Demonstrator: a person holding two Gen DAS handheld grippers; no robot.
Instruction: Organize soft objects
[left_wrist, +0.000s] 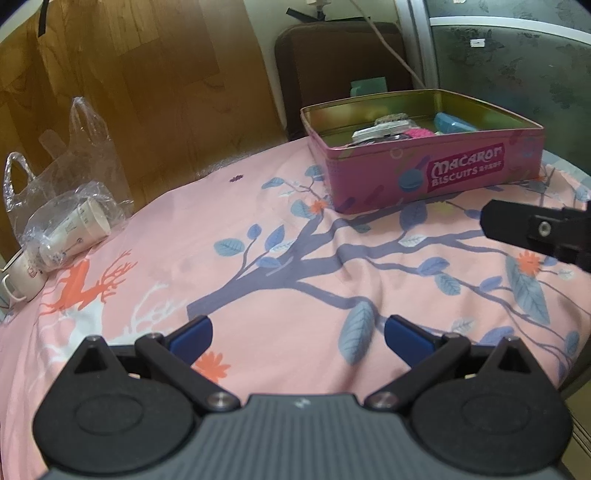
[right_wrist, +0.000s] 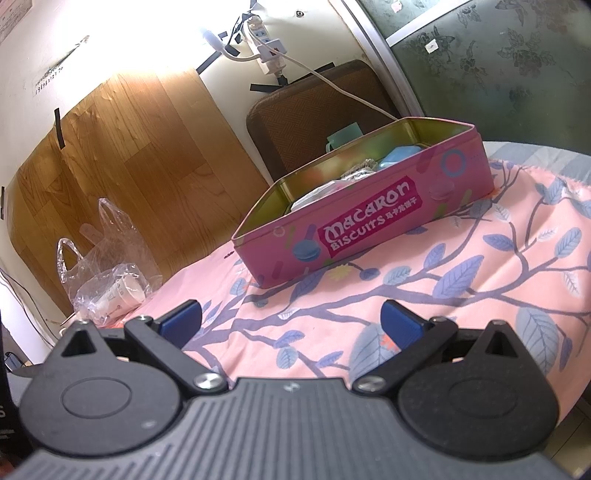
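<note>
Soft objects lie heaped in the pink rectangular biscuit tin (left_wrist: 424, 162) at the far edge of the floral-clothed surface (left_wrist: 258, 258); nearer, left gripper (left_wrist: 297, 334) and right gripper (right_wrist: 291, 321) fingers hang released, empty. Reaching in risks snagging the rim and shoving the tin off.

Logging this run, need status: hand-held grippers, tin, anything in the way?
Left hand-held gripper open, empty. Right hand-held gripper open, empty. Pink biscuit tin lid off, items inside. Nothing on the cloth between grippers and tin; plastic bag with cups off to the left.
</note>
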